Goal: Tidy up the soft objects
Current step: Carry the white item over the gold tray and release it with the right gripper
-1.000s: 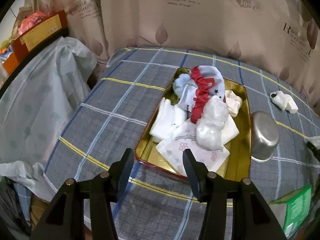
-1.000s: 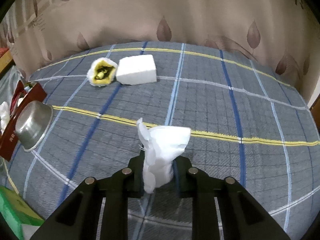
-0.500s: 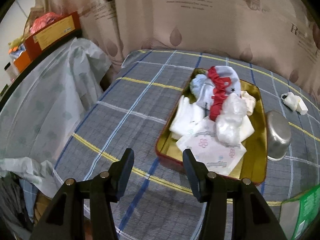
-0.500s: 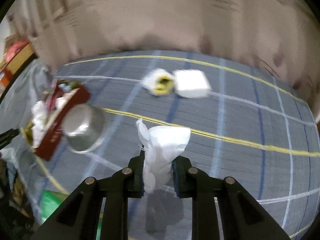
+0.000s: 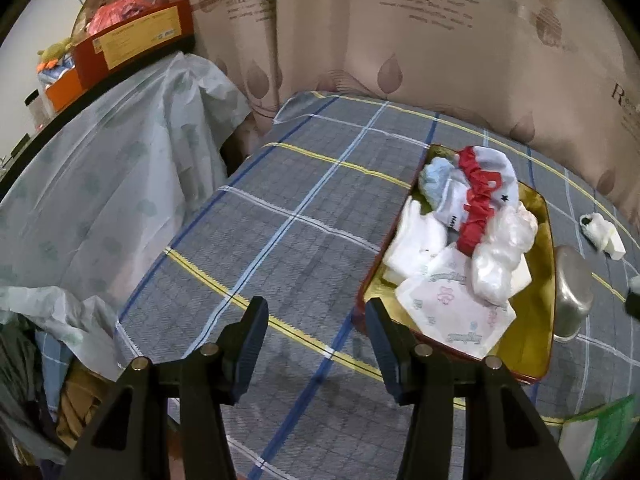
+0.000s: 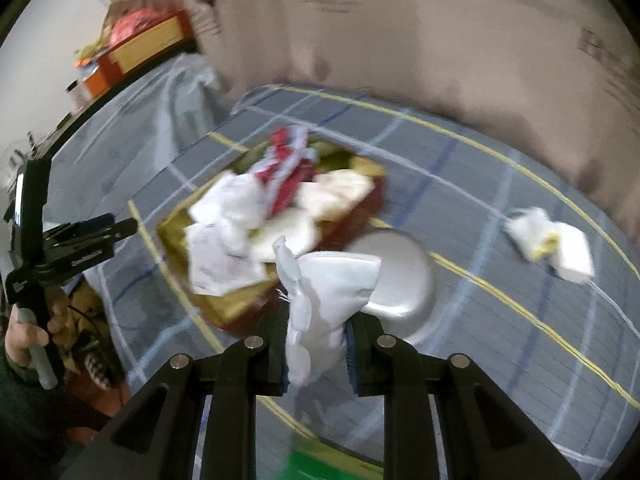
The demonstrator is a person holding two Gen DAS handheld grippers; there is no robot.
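Carrying a white pouch (image 6: 320, 304) clenched in your right gripper (image 6: 316, 354).
Release it over the tin tray (image 6: 224, 304) at left, clear of the metal bowl (image 6: 396, 276).

Beige leaf-print curtain (image 5: 460, 60) across the upper frame; grey plaid tablecloth (image 5: 280, 248) below; at left, a plastic-sheeted surface (image 5: 100, 184) bearing boxes (image 5: 132, 44).
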